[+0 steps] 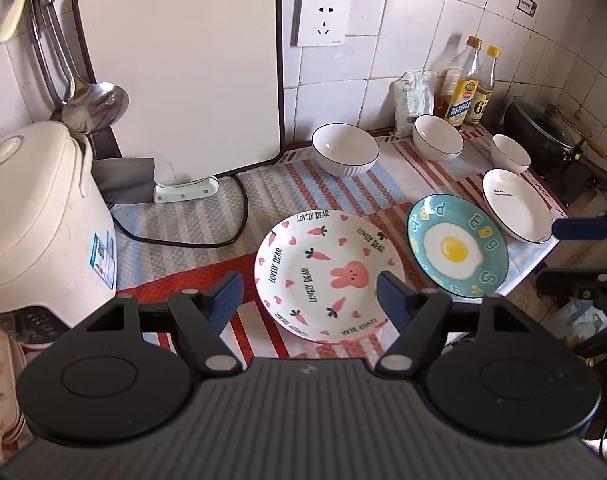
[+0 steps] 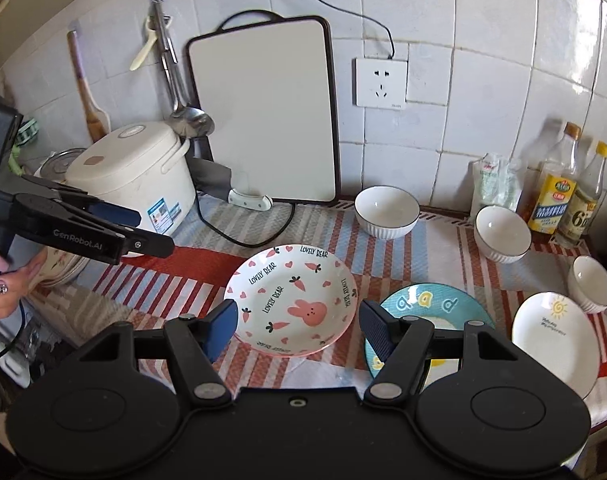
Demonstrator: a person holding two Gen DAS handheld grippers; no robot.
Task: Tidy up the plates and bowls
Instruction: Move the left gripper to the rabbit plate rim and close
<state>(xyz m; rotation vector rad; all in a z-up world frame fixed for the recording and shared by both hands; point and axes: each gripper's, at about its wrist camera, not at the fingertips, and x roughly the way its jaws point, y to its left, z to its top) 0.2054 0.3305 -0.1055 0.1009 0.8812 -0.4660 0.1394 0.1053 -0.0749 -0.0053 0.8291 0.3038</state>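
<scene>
A pink bunny plate (image 1: 327, 276) (image 2: 293, 300) lies on the striped mat. To its right lie a teal fried-egg plate (image 1: 457, 246) (image 2: 427, 304) and a white sun plate (image 1: 515, 210) (image 2: 553, 336). Three white bowls stand behind: a large one (image 1: 345, 154) (image 2: 386, 210), a middle one (image 1: 437, 136) (image 2: 502, 237) and a small one (image 1: 510, 153) (image 2: 590, 284). My left gripper (image 1: 309, 302) is open, empty, above the bunny plate's near edge. My right gripper (image 2: 297, 330) is open, empty, over the near rims of the bunny and egg plates.
A rice cooker (image 1: 35, 216) (image 2: 137, 178) stands at the left, with its black cord (image 1: 239, 216) on the mat. A cutting board (image 1: 183, 64) (image 2: 265, 110) leans on the wall. Bottles (image 1: 469, 84) (image 2: 559, 184) stand at the back right. A wok (image 1: 541, 126) sits at the far right.
</scene>
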